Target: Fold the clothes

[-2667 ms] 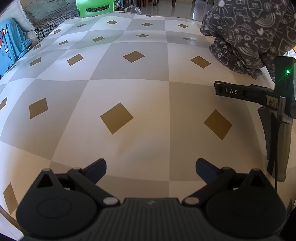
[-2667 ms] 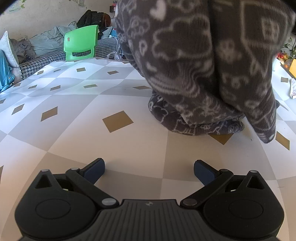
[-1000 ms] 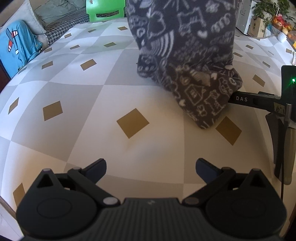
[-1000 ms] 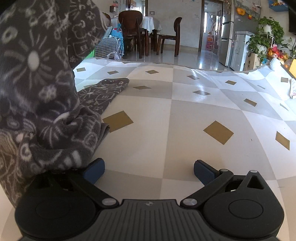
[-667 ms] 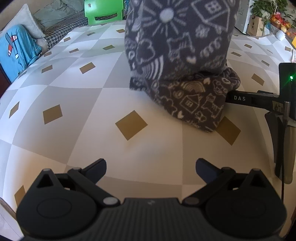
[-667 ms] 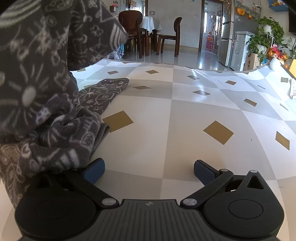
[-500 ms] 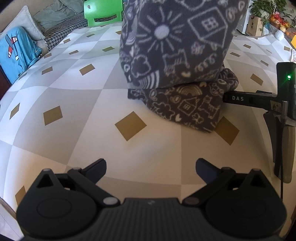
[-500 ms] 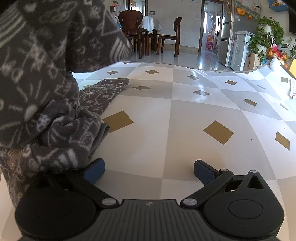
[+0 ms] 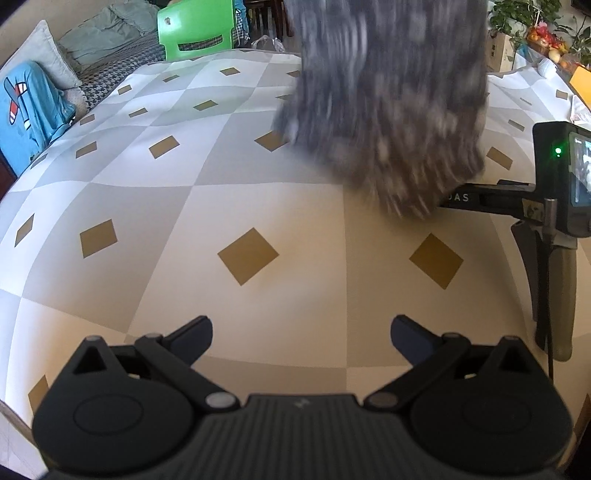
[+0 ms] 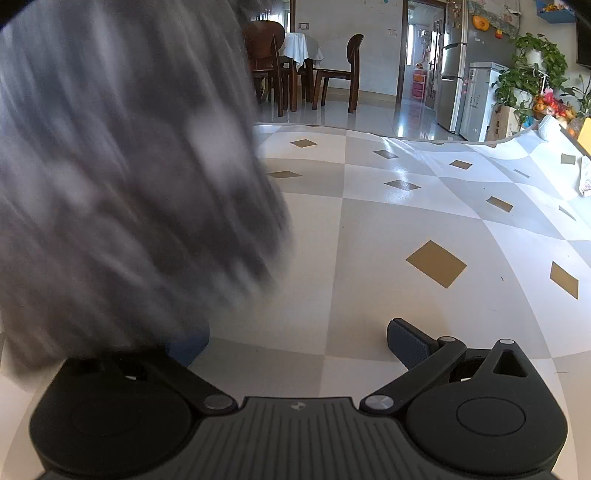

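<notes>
A dark grey fleece garment with white doodle print (image 9: 388, 110) hangs over the checkered tablecloth (image 9: 258, 206), blurred by motion. Its top runs out of frame, so what holds it is hidden. My left gripper (image 9: 301, 326) is open near the table's front edge, well short of the garment, with nothing between its fingers. In the right wrist view the garment (image 10: 129, 184) fills the left half and drapes over the left fingertip of my right gripper (image 10: 295, 336), which stands open. The right gripper's side frame (image 9: 517, 199) shows at the right of the left wrist view, just behind the garment's lower edge.
A green chair (image 9: 195, 31), a sofa with cushions and a blue cloth (image 9: 26, 110) lie beyond the far left of the table. Dining chairs (image 10: 332, 74), a fridge (image 10: 454, 74) and plants (image 10: 535, 74) stand beyond the far edge.
The garment's heap has come up off the table and now swings in the air, blurred. Both grippers stay open and almost where they were.
</notes>
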Available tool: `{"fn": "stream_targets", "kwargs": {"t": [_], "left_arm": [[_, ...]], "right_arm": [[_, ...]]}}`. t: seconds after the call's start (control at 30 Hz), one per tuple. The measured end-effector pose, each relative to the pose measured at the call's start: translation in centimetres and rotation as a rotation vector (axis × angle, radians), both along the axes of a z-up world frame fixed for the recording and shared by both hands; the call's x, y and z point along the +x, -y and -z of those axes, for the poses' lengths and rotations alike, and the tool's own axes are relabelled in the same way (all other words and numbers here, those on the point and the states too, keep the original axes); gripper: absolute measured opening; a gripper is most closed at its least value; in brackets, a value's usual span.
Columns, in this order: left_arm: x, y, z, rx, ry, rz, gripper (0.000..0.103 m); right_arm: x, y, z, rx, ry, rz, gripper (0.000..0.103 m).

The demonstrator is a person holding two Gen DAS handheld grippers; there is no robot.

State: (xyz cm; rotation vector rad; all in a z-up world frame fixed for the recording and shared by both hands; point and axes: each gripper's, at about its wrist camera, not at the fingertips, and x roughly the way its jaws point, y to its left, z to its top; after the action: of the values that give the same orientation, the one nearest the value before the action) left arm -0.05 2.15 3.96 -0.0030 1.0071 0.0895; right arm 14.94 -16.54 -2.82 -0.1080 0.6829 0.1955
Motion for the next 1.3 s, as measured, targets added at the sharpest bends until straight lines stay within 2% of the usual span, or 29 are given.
{"fn": "stream_targets", "kwargs": {"t": [1.3], "left_arm": [[0.69,0.68,0.83,-0.020,-0.025,0.011,0.103]], "right_arm": [[-0.05,0.01,-0.03,0.000,0.000,0.000,0.103]]}}
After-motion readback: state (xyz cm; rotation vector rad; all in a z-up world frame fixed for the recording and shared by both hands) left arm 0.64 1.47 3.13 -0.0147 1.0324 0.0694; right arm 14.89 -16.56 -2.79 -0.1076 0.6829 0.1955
